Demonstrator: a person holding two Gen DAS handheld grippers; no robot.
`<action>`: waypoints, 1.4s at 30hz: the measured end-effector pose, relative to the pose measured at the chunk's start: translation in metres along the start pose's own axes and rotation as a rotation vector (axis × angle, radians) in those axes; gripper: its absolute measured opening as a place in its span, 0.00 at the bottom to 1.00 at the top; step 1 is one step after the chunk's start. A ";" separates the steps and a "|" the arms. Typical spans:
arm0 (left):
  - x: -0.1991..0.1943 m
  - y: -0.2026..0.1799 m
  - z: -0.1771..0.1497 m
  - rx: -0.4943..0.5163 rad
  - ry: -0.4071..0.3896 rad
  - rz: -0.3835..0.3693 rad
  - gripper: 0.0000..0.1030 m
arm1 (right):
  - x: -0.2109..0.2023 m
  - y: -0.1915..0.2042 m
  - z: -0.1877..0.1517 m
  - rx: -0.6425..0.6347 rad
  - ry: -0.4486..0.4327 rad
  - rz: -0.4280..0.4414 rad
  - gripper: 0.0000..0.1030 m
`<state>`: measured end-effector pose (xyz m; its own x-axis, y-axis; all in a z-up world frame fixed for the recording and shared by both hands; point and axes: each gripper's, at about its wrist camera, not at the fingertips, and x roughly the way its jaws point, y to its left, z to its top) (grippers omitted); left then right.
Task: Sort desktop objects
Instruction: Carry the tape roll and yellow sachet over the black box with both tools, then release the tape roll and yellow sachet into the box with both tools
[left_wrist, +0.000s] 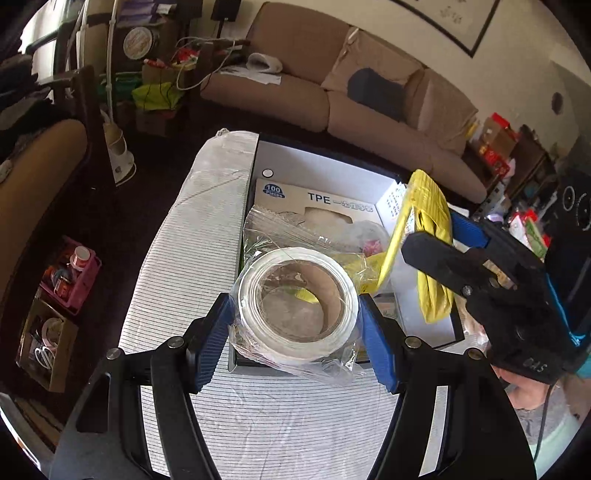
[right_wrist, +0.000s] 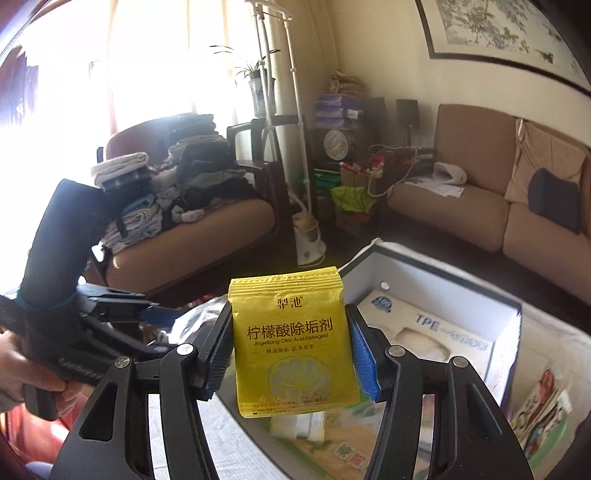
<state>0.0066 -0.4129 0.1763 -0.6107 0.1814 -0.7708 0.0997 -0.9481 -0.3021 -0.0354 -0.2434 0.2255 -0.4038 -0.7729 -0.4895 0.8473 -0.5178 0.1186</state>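
Closest to me, the left gripper (left_wrist: 295, 325) is clamped on a bagged roll of white tape (left_wrist: 297, 306) over the near edge of the open box (left_wrist: 325, 158). The right gripper (right_wrist: 291, 350) pinches a yellow citric acid detergent packet (right_wrist: 291, 339) upright above it. A TPE glove carton (left_wrist: 314, 201) lies inside; the brown sofa (left_wrist: 369, 122) sits beyond.
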 end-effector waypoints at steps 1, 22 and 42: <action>0.002 -0.001 0.000 0.005 0.002 -0.003 0.63 | -0.005 -0.002 -0.008 -0.001 0.007 0.005 0.57; 0.047 -0.047 0.012 0.063 0.092 -0.004 0.61 | -0.012 -0.073 -0.080 0.010 0.291 -0.206 0.60; 0.045 -0.087 -0.043 0.186 0.117 0.074 0.62 | -0.111 -0.086 -0.085 0.238 0.198 -0.209 0.66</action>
<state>0.0046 -0.3110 0.1438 -0.5106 0.1286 -0.8502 -0.0128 -0.9898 -0.1421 -0.0336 -0.0821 0.1962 -0.4654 -0.5670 -0.6796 0.6401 -0.7459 0.1841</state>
